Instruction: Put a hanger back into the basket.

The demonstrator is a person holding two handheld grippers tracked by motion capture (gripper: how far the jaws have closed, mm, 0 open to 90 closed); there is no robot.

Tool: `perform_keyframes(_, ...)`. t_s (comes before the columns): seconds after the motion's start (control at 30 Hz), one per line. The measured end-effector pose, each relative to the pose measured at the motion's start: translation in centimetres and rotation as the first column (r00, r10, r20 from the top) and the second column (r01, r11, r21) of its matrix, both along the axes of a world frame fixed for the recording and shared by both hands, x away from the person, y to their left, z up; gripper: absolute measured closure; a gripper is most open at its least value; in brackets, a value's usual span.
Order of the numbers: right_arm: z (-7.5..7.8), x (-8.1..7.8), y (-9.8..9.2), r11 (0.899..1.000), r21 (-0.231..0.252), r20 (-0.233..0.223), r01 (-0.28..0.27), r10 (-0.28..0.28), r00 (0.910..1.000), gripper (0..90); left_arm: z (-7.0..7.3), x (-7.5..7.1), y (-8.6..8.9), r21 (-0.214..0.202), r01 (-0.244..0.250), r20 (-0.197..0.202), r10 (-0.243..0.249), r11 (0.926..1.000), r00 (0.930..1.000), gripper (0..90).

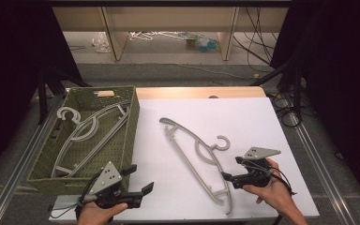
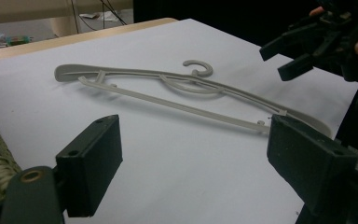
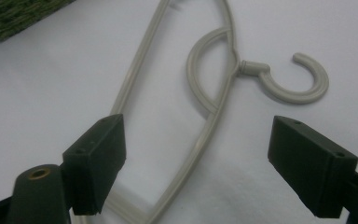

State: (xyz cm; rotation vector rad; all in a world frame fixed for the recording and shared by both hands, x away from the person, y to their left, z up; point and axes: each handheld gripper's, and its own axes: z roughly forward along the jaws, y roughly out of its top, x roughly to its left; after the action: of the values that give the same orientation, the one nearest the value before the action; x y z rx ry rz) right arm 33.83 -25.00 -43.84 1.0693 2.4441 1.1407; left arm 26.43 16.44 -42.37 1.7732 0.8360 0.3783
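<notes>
**Grey hanger between two spread hand-held grippers**

A smooth grey plastic hanger [image 1: 198,154] with a curled hook lies flat on the white surface [image 1: 253,122]. The right hand-held gripper [image 1: 230,174] hovers just beside it, released; the left hand-held gripper [image 1: 139,180] is released too. The high view adds a woven green basket [image 1: 130,136] holding more hangers [image 1: 86,136].

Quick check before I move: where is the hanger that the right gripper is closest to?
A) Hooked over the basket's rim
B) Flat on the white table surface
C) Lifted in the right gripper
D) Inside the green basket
B: the hanger lies flat on the white table surface, apart from the green basket, and the right gripper is open beside it, its jaws spread with nothing between them.
</notes>
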Motion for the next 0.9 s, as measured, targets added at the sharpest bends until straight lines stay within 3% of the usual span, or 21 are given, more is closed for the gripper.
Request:
perform_keyframes(0.17, -0.9, 1.3, 1.1, 0.998, -0.038, -0.081, 0.047, -0.050, 0.9954, 28.8, -0.2, -0.1, 0.0, 0.010, 0.016, 0.007, -0.016, 0.9998, 0.9999, 17.7)
perform_keyframes(0.3, -1.9, 2.9, 2.2, 0.995, -0.095, -0.107, 0.041, -0.051, 0.9930, 34.9, -0.5, -0.2, -0.2, 0.022, 0.013, 0.002, -0.013, 0.9997, 0.9999, 17.9)
perform_keyframes(0.33, -1.9, 3.2, 2.5, 0.993, -0.114, -0.142, 0.040, -0.056, 0.9882, 36.3, -0.5, -0.1, -0.1, 0.033, 0.025, 0.009, -0.026, 0.9991, 0.9996, 18.0)
perform_keyframes(0.43, -2.5, 4.1, 3.4, 0.987, -0.160, -0.156, 0.022, -0.047, 0.9867, 41.6, -0.6, -0.1, -0.2, 0.021, 0.015, -0.009, -0.014, 0.9997, 0.9999, 18.1)
perform_keyframes(0.5, -2.5, 4.4, 3.9, 0.982, -0.186, -0.200, 0.012, -0.050, 0.9785, 43.7, -0.7, -0.1, -0.2, 0.022, 0.021, -0.008, -0.021, 0.9995, 0.9997, 18.1)
perform_keyframes(0.6, -2.7, 4.6, 4.3, 0.972, -0.233, -0.200, -0.006, -0.042, 0.9788, 49.0, -0.8, -0.2, -0.3, 0.025, 0.032, -0.013, -0.032, 0.9992, 0.9994, 18.6)
perform_keyframes(0.8, -2.9, 5.0, 4.4, 0.963, -0.270, -0.204, -0.022, -0.035, 0.9782, 60.9, -0.8, -0.2, -0.5, 0.025, 0.048, -0.009, -0.048, 0.9985, 0.9988, 18.8)
perform_keyframes(0.9, -2.8, 5.3, 4.2, 0.964, -0.264, -0.219, -0.016, -0.044, 0.9747, 62.6, -0.9, -0.2, -0.5, 0.032, 0.045, -0.016, -0.045, 0.9985, 0.9989, 19.0)
